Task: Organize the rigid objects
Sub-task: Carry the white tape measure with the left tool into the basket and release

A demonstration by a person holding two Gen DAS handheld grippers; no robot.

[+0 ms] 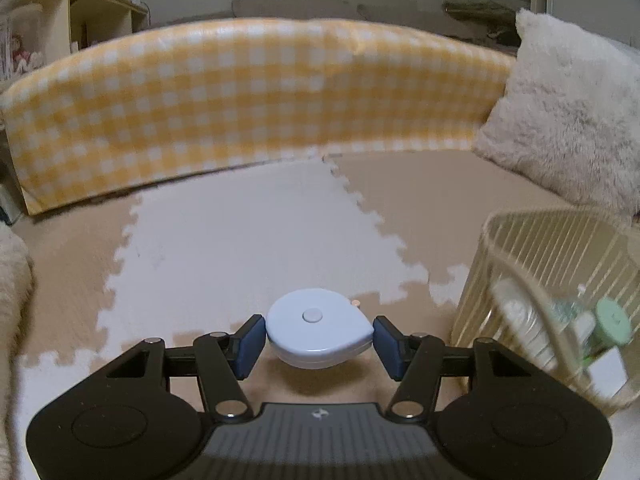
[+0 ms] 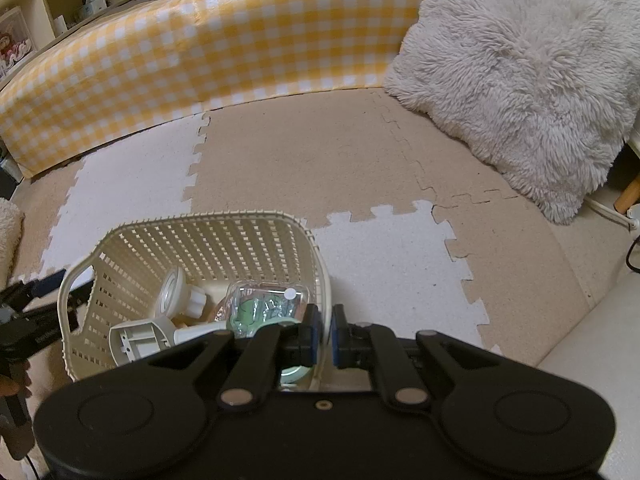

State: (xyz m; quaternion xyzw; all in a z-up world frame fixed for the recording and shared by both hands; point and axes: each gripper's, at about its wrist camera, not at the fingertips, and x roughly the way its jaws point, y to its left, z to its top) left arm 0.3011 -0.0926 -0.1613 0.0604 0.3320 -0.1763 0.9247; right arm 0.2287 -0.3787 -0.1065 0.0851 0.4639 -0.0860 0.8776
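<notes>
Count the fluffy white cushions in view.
2: a large fluffy cushion leaning at the far right by the checkered bumper, and the edge of another fluffy cushion at the far left. Others may be hidden.

The left gripper (image 1: 319, 338) holds a pale blue tape measure (image 1: 318, 332) between its two blue pads (image 1: 251, 345) — one pad on each side, both touching it. Under it lies a foam puzzle mat (image 1: 248, 236) of white and tan pieces. To the right stands a cream basket (image 1: 532, 264) with slats — some blurry things lie inside. Behind is a yellow checked cushion (image 1: 248, 100), and a fluffy white pillow (image 1: 568, 112) leans beside it.
</notes>
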